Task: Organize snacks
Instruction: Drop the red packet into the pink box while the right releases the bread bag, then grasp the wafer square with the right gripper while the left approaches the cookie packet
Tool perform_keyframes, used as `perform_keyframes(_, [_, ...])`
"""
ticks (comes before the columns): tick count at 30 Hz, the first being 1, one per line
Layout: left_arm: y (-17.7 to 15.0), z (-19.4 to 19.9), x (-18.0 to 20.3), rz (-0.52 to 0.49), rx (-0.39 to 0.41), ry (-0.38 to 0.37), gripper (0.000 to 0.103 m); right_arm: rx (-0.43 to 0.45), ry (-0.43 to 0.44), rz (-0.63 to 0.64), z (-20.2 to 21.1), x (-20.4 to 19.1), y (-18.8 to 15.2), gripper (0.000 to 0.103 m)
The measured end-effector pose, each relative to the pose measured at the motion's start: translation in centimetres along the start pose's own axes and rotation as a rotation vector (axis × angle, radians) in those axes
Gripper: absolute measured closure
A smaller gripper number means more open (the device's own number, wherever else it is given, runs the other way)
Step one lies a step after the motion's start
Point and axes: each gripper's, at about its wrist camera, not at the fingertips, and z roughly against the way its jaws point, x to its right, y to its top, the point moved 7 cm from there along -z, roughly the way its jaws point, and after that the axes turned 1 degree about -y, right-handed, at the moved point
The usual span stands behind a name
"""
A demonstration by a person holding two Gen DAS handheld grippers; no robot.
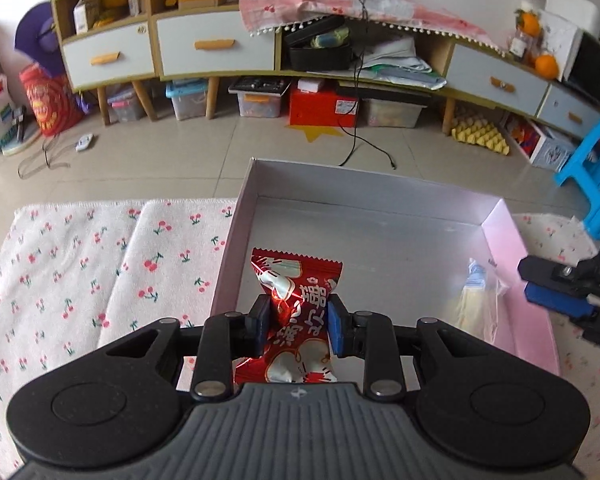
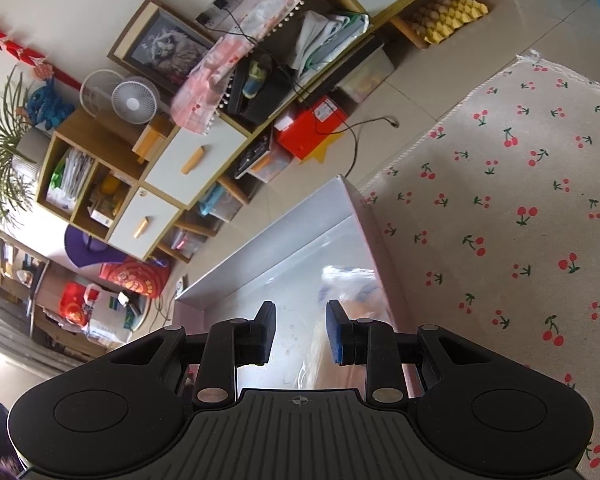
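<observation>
Gripping a red foil snack packet with white print point(image 1: 296, 316), the left tool point(image 1: 298, 322) has its pads pinched onto the packet's waist, nearly closed, the wrapper crumpled between them. The packet's long axis runs near to far, straight along the tool's fingers, its crimped far end poking out over the shallow open box with pink walls and a pale floor point(image 1: 512, 248). The box lies directly ahead and below, on the cherry-print cloth over the counter point(image 1: 100, 260), and the packet hangs just inside the box's left wall, so the left hand looks placed for the drop.

Over on the right, the right tool point(image 2: 301, 330) shows a narrow gap between its pads with nothing clamped there; that looks like its closed, empty stance. It hovers over the box's right wall. Under it lies a clear-wrapped pale snack point(image 2: 352, 292), washed out by glare and hard to identify. The red packet's near end is cut off behind the left tool's body.
</observation>
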Motion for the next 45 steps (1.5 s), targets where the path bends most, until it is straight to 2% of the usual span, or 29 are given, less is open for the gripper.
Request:
perform_keyframes(1, [0.0,0.0,0.0,-0.016,0.003,0.019,0.067,-0.004,0.005,0.004,0.0,-0.1,0.0,0.073])
perform_keyframes(2, [0.0,0.1,0.1,-0.030,0.002,0.033,0.055,-0.005,0.005,0.004,0.0,-0.2,0.0,0.073])
perform_keyframes(3, [-0.1,0.2,0.2,-0.039,0.005,0.033,0.051,-0.011,0.004,0.006,0.1,-0.3,-0.1,0.073])
perform_keyframes(6, [-0.5,0.7,0.3,-0.054,0.002,0.028,0.049,-0.031,-0.003,0.029,0.3,-0.7,-0.3,0.062])
perform_keyframes(10, [-0.4,1.4,0.4,-0.075,0.003,0.023,0.035,-0.031,-0.027,0.079,1.3,-1.6,-0.7,0.048])
perform_keyframes(13, [-0.4,2.0,0.6,-0.085,0.008,0.019,0.030,-0.030,-0.044,0.112,2.4,-2.4,-0.9,0.039])
perform_keyframes(18, [-0.6,3.7,0.1,-0.072,0.015,0.009,0.023,-0.035,-0.058,0.122,4.2,-3.4,-1.5,0.033])
perform_keyframes(23, [-1.0,5.9,-0.4,-0.030,0.024,-0.009,0.010,-0.056,-0.067,0.158,6.0,-4.4,-2.7,0.027])
perform_keyframes(32, [-2.8,8.5,-1.3,-0.021,0.000,-0.049,0.001,-0.108,-0.082,0.223,8.9,-6.1,-5.2,0.019])
perform_keyframes(34, [-3.3,8.8,-1.7,-0.017,-0.001,-0.054,0.001,-0.120,-0.092,0.244,9.3,-6.2,-5.8,0.016])
perform_keyframes(38, [-4.4,9.2,-2.6,-0.009,0.002,-0.047,0.001,-0.143,-0.126,0.298,9.5,-6.2,-7.2,0.016])
perform_keyframes(45, [-6.8,8.4,-4.4,-0.020,-0.005,-0.023,0.001,-0.200,-0.136,0.352,8.8,-5.2,-10.1,0.016])
